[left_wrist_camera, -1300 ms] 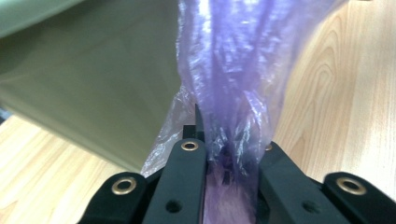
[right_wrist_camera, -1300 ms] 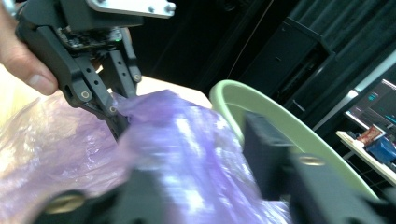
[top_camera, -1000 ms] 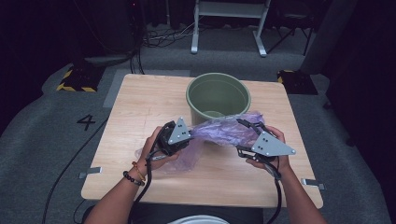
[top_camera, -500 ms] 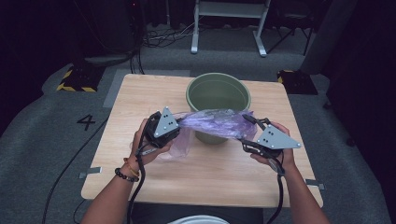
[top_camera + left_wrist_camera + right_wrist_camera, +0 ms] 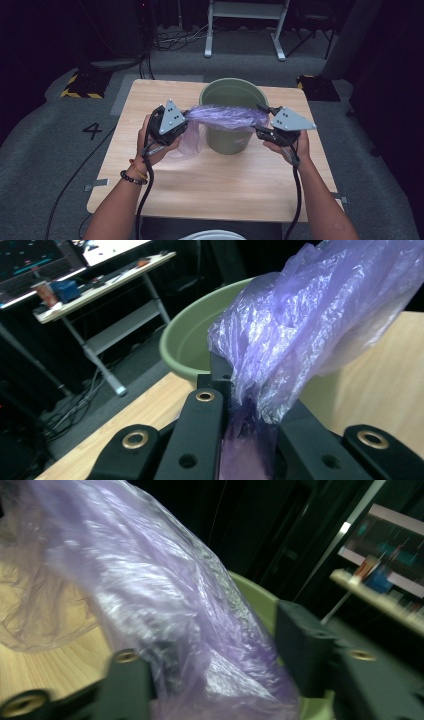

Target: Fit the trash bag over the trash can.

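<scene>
The left gripper, a black two-jaw tool topped by a grey three-cornered plate, sits above the left half of the light wooden table, held up in the person's left hand. Its jaws are pressed onto one end of the thin, crinkled, translucent purple plastic bag — in the left gripper view the film is bunched between the two black jaws and billows up and away from them. A loose fold of the bag hangs down just beside this gripper, toward the tabletop.

From there the bag stretches rightward as a taut band across the near rim of the round olive-green plastic bucket, which stands upright on the far middle of the table. Whether the film touches the rim cannot be told.

At the bag's other end the right gripper, of the same build, is held in the right hand just beside the bucket's right side. In the right gripper view the purple film runs down between its jaws, which stand somewhat apart around it; whether they pinch it tight cannot be told — the frame is blurred.
</scene>
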